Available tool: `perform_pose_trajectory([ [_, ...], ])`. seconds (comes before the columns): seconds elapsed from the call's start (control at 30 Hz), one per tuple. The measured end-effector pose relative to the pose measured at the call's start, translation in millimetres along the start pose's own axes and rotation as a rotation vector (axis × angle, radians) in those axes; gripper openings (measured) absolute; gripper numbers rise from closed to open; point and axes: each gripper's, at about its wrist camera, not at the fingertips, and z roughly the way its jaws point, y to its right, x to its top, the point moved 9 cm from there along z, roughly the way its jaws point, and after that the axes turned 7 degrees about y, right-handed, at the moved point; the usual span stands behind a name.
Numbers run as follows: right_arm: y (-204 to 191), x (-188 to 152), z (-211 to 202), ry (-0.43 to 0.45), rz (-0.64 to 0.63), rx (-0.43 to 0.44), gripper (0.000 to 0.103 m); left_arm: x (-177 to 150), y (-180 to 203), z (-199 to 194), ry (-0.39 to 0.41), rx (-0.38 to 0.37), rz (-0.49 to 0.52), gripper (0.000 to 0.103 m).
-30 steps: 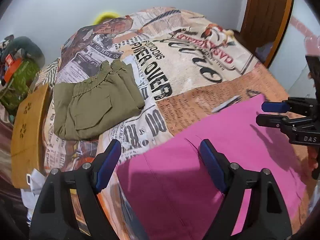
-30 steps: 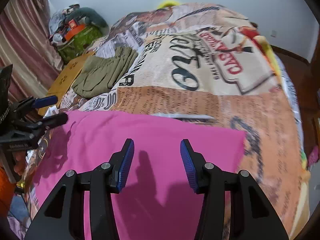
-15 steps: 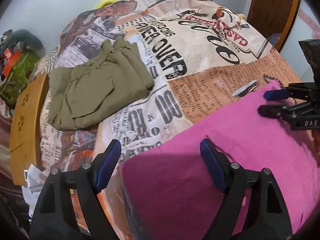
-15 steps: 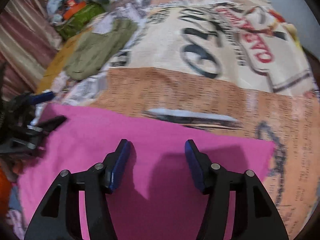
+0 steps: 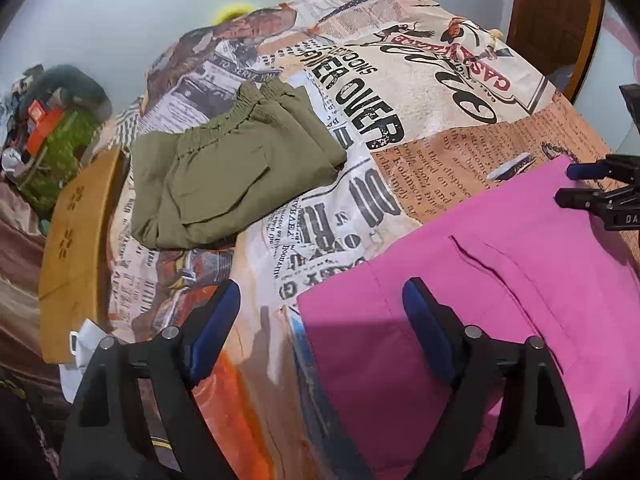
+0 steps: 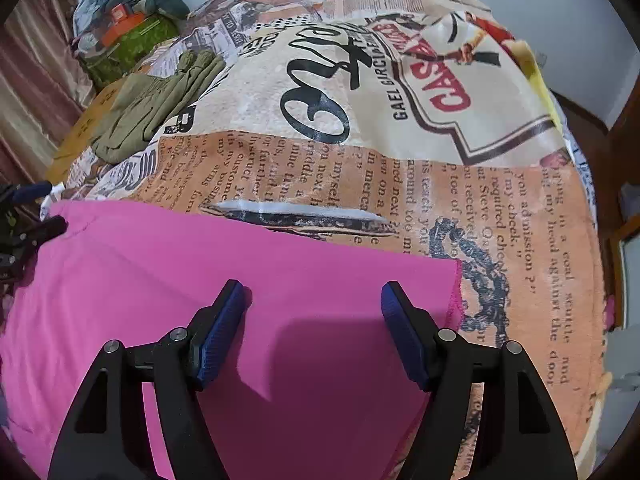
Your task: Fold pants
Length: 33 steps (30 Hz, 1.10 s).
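Pink pants (image 5: pixel 500 280) lie flat on the printed bedspread, filling the near part of both views (image 6: pixel 200 280). My left gripper (image 5: pixel 320 312) is open and empty, hovering over the pants' left edge; one finger is over the bedspread, the other over the pink cloth. My right gripper (image 6: pixel 312 320) is open and empty above the pants near their right edge. The right gripper also shows at the right edge of the left wrist view (image 5: pixel 592 184), and the left gripper shows at the left edge of the right wrist view (image 6: pixel 36 212).
Folded olive pants (image 5: pixel 224 176) lie on the far left of the bedspread (image 5: pixel 420 92). A wooden board (image 5: pixel 76 248) borders the bed's left side, with a pile of bags (image 5: pixel 52 132) beyond. A wooden door (image 5: pixel 556 12) stands at the far right.
Both grippers have shifted over the pink pants: the left one now sits at the pants' left edge, the right one nearer the right edge. Both stay open.
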Motion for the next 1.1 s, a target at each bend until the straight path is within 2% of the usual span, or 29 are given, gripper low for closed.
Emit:
perform_pose_trajectory([
  [0.13,5.4,1.7,-5.5,0.010,0.000,-0.027,0.066,-0.7,-2.0,-2.7,0.001,-0.003,-0.003,0.084],
  [0.2,14.5,-0.4,-11.9,0.007,-0.023,-0.094,0.066,-2.1,-4.6,-3.9,-0.001,-0.009,-0.012,0.085],
  [0.27,18.7,-4.5,-18.9,0.010,-0.038,-0.125,0.066,-3.8,-10.2,-5.6,-0.003,-0.005,-0.030,0.087],
  [0.43,18.3,-12.2,-44.3,0.042,-0.054,-0.138,0.068,-13.9,-24.3,-9.1,-0.018,0.008,-0.091,0.088],
  [0.53,9.5,-6.2,-60.9,0.084,-0.045,-0.120,0.068,-22.4,-32.9,-13.5,-0.036,0.031,-0.123,0.088],
  [0.63,-5.4,2.5,-77.3,0.137,-0.020,-0.090,0.068,-24.6,-37.7,-28.8,-0.016,0.044,-0.139,0.088],
  [0.8,-40.3,8.6,-111.5,0.216,-0.019,-0.033,0.068,-17.3,-35.9,-80.2,0.095,0.050,-0.141,0.088],
  [0.93,-70.4,-1.0,-130.9,0.241,-0.023,0.026,0.068,-18.2,-24.7,-117.2,0.147,-0.001,-0.168,0.088],
  [1.1,-103.3,-23.0,-136.6,0.230,-0.034,0.090,0.068,-33.3,-8.8,-139.7,0.140,-0.123,-0.260,0.089],
])
